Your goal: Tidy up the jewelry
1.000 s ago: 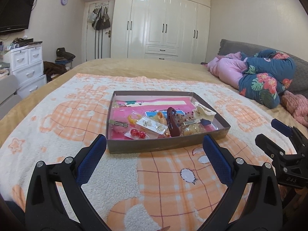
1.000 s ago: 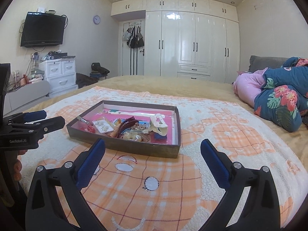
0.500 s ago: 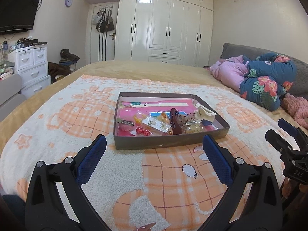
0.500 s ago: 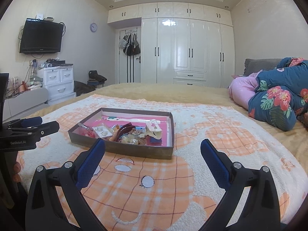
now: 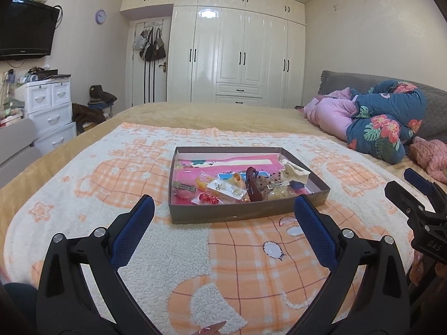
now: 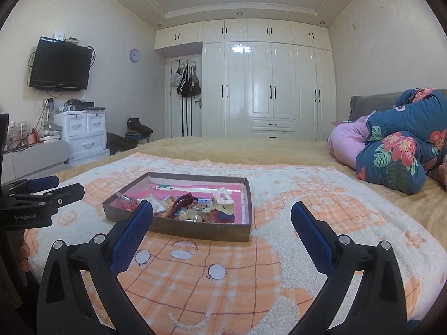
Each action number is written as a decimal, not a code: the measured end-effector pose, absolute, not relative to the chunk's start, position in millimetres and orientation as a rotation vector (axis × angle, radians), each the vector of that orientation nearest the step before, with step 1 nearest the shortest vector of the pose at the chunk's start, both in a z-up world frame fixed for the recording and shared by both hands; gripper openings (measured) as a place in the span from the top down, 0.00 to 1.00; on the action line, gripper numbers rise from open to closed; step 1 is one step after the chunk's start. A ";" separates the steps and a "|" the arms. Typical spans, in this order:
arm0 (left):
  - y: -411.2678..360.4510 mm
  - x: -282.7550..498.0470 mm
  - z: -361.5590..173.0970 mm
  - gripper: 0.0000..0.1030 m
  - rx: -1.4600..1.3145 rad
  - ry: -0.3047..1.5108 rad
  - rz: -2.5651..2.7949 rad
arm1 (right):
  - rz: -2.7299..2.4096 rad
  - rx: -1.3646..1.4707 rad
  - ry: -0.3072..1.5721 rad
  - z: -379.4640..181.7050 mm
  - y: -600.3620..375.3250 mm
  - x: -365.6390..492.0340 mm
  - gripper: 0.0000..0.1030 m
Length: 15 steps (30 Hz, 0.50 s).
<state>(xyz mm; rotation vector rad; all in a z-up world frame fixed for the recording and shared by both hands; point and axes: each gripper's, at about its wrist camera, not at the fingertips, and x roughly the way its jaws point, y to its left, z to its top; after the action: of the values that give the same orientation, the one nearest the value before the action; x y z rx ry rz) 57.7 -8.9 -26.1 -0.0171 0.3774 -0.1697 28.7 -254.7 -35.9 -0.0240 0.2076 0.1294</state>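
Note:
A shallow brown tray (image 5: pixel 240 215) with a pink floor lies on the orange-and-white blanket, also in the right wrist view (image 6: pixel 201 229). It holds a jumble of jewelry: a dark red hair claw (image 5: pixel 252 185), a white clip (image 5: pixel 293 171), red beads (image 5: pixel 208 198), small packets. My left gripper (image 5: pixel 223 212) is open and empty, in front of the tray and apart from it. My right gripper (image 6: pixel 222 217) is open and empty, in front of the tray's near right side. Each gripper shows at the edge of the other's view.
The blanket (image 5: pixel 111 195) covers a tan bed. Pink and floral bedding (image 5: pixel 377 122) is piled at the right. A white wardrobe (image 5: pixel 240 58) stands behind, white drawers (image 5: pixel 50 111) and a wall TV (image 6: pixel 60 64) at the left.
Both grippers have drawn back and tilted up, so the tray sits farther away and more of the room shows. Both stay open.

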 end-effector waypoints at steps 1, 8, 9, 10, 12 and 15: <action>-8.5 58.5 -26.9 0.11 -0.019 0.381 -0.170 | 0.128 -0.024 0.212 -36.9 -254.6 29.2 0.06; -6.0 59.7 -27.2 0.11 -0.034 0.381 -0.168 | 0.132 -0.026 0.223 -39.5 -253.7 30.5 0.06; -5.9 59.9 -27.4 0.11 -0.035 0.382 -0.167 | 0.130 -0.026 0.222 -39.8 -253.9 29.9 0.06; -5.5 59.9 -27.4 0.11 -0.035 0.382 -0.165 | 0.129 -0.026 0.220 -40.0 -254.2 29.8 0.06; -5.2 60.1 -27.0 0.11 -0.037 0.383 -0.166 | 0.128 -0.025 0.222 -40.1 -254.2 29.8 0.06; -5.3 60.1 -27.1 0.11 -0.035 0.382 -0.166 | 0.126 -0.025 0.224 -40.5 -253.9 29.7 0.06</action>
<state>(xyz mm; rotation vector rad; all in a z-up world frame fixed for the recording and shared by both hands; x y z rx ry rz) 60.1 -5.3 -27.1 -0.0352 0.3822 -0.1657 29.7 -253.9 -40.5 -0.0251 0.2243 0.1264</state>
